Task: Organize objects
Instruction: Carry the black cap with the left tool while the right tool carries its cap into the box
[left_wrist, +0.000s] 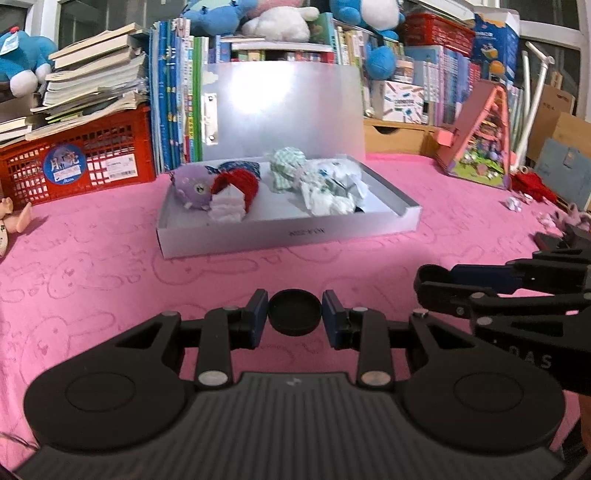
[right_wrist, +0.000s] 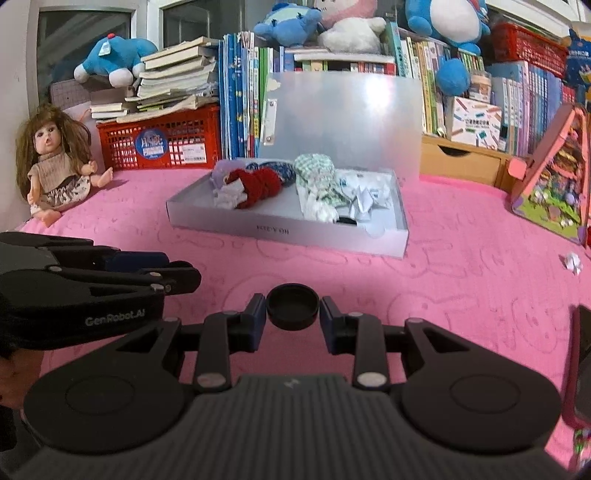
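Pink cloth (left_wrist: 92, 266) carries a silver box (left_wrist: 288, 232) of crumpled items toward its back edge; left gripper (left_wrist: 294, 314) and right gripper (right_wrist: 293, 308) hover narrow, empty.

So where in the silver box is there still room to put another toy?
The silver box has a bare strip along its front wall, ahead of the red yarn ball and the white paper wads. The back half is crowded. Outside it, the pink cloth lies bare between the box and the two grippers.
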